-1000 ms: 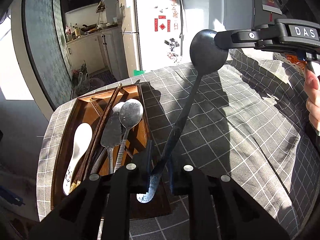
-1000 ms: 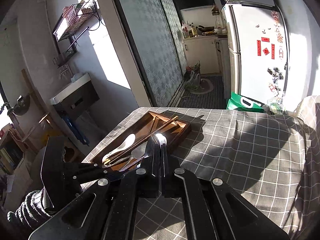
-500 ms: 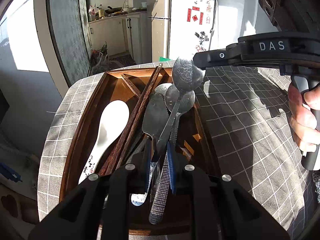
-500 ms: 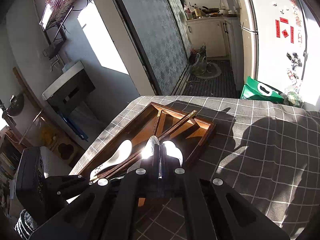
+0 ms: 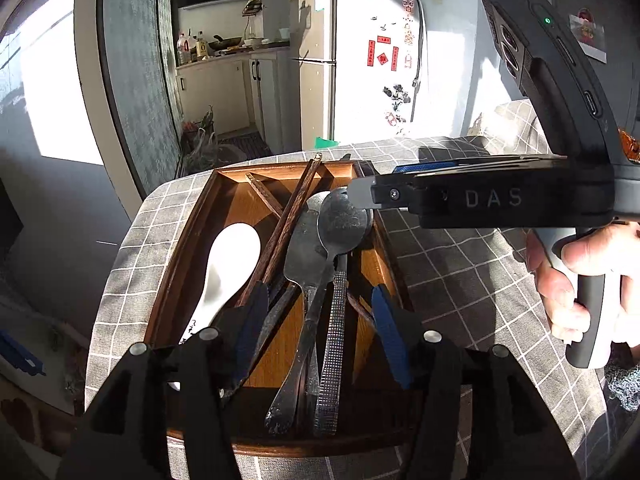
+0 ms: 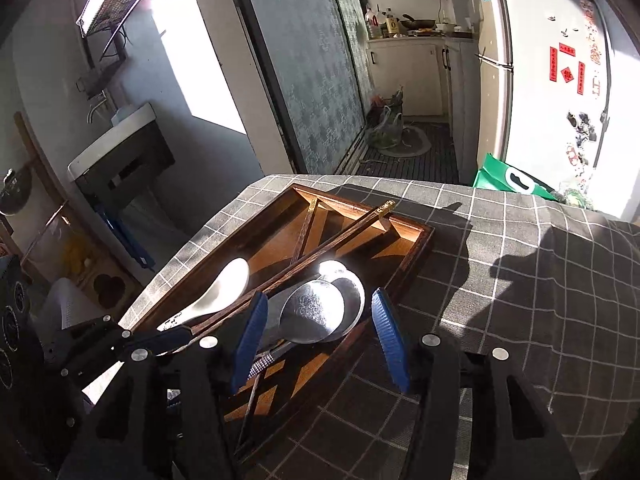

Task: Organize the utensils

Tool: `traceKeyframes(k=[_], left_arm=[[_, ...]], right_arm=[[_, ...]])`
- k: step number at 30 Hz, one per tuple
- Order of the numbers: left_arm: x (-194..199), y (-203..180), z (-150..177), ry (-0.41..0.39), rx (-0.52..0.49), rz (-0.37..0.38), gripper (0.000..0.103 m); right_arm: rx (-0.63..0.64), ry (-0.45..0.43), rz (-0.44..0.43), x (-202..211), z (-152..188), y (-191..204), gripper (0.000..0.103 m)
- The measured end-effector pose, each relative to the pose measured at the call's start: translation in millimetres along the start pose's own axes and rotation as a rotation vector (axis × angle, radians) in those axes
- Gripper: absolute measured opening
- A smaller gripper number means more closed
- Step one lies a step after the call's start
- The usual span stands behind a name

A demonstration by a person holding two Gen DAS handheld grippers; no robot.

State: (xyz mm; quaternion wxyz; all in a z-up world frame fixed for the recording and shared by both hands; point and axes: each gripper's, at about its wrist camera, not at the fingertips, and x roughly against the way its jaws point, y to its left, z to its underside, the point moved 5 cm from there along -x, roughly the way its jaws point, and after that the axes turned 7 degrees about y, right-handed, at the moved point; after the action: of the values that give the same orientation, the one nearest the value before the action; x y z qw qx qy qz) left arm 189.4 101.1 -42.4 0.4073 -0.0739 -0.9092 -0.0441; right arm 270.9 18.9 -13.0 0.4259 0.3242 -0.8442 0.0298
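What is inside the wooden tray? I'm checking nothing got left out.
The wooden tray holds a white ceramic spoon, dark chopsticks and three stacked metal spoons. Their overlapping handles and the tongs hide the tray's near floor.

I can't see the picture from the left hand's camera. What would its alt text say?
A wooden tray on a checked tablecloth holds a white spoon, dark chopsticks and metal spoons. The left gripper hovers open over it; the right gripper reaches in beside a hand.
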Motion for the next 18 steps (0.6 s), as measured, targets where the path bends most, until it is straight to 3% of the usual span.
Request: traceKeyframes(k=[3, 4, 8, 11, 15, 18], left_arm=[[19.8, -3.6, 4.6, -0.040, -0.013, -0.008, 0.079], [26.8, -4.5, 7.8, -0.054, -0.016, -0.012, 0.082], [56.1, -6.5, 22.3, -0.138, -0.016, -0.021, 0.094], [75.6, -10.9, 34.3, -0.207, -0.024, -0.038, 0.095], [95.1, -18.1, 49.0, -0.285, -0.025, -0.060, 0.098], [103.7, -22.0, 58.8, -0.319, -0.023, -0.035, 0.099]], right_arm=[[0.027, -0.052, 0.045, 20.2, 16.3, 6.3, 0.068], [0.030, -0.079, 0.061, 28.7, 22.9, 8.4, 0.074], [0.062, -0.205, 0.124, 66.5, 51.0, 17.1, 0.085], [0.052, -0.295, 0.166, 93.2, 70.8, 17.1, 0.090], [0.011, -0.342, 0.169, 113.8, 96.8, 15.4, 0.093], [0.005, -0.362, 0.186, 122.2, 112.6, 15.6, 0.096]])
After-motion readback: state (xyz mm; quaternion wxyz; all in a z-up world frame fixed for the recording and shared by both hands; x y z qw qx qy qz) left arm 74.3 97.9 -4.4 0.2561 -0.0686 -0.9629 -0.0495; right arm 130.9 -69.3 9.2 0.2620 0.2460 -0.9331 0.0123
